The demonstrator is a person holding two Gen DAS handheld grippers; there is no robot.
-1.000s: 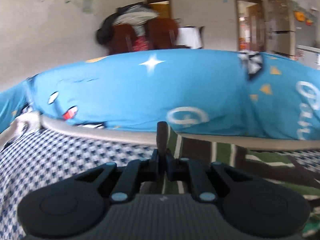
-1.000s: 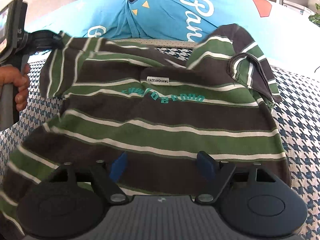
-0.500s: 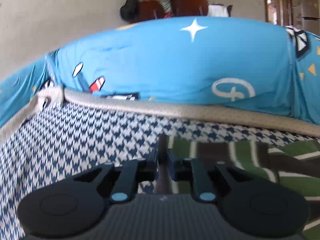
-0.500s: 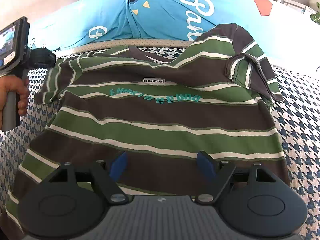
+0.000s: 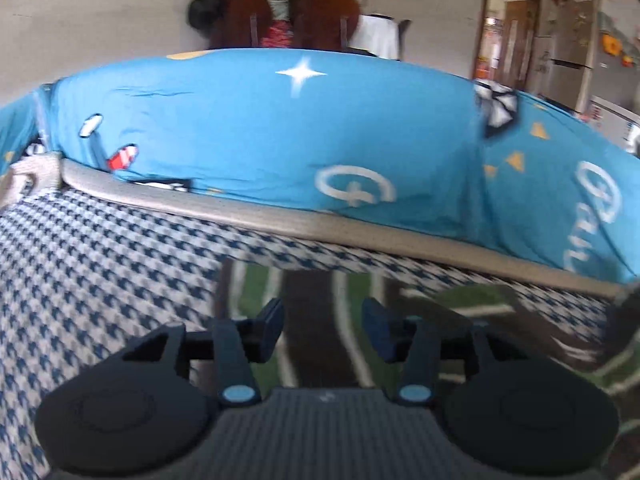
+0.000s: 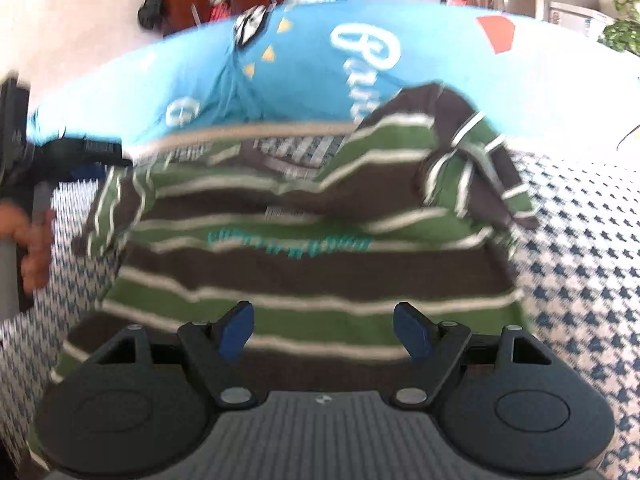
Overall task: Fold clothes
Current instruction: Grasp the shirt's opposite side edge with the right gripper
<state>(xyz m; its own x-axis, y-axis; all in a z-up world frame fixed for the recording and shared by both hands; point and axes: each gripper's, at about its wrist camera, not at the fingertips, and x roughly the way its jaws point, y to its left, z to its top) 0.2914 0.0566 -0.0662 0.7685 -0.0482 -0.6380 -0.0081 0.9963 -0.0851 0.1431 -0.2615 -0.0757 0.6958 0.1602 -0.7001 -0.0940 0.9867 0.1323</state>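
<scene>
Left gripper (image 5: 323,322) has let go of the striped shirt (image 6: 312,264); jaws opening, sleeve loose below. Right gripper (image 6: 323,330) spread over the shirt's hem, likely lining up the next fold.

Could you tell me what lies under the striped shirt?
The striped shirt lies on a blue-and-white houndstooth cover, which shows around its edges. Whatever is directly beneath the shirt's middle is covered.

pale wall (image 5: 100,20), wooden doorway (image 5: 508,36)
</scene>
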